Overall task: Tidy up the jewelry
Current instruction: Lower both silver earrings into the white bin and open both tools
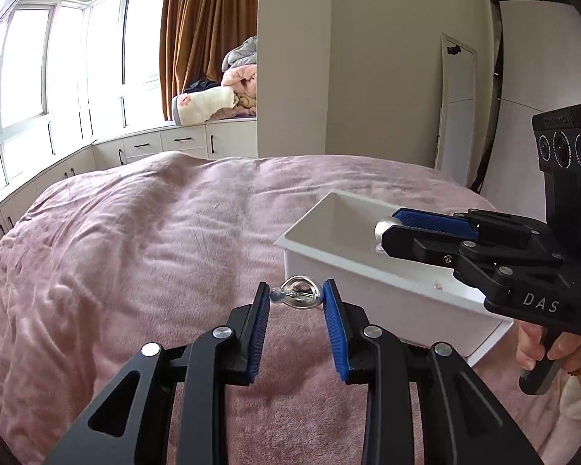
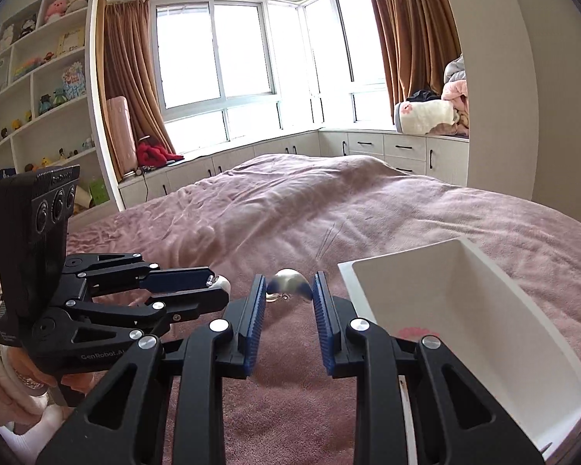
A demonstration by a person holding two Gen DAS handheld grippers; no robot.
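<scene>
One shiny earring in each claw, lifted for the box.
My left claw [image 1: 296, 294] pinches a silver teardrop earring [image 1: 299, 293] above the pink bedspread [image 1: 135, 232]; my right claw [image 2: 288, 290] clamps its rounded twin [image 2: 288, 282] beside the white open box's near corner [image 2: 346, 267], ready to drop in.

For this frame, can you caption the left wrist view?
Left claw pinches a silver jewelry piece above the pink bedspread, beside a white box.
</scene>
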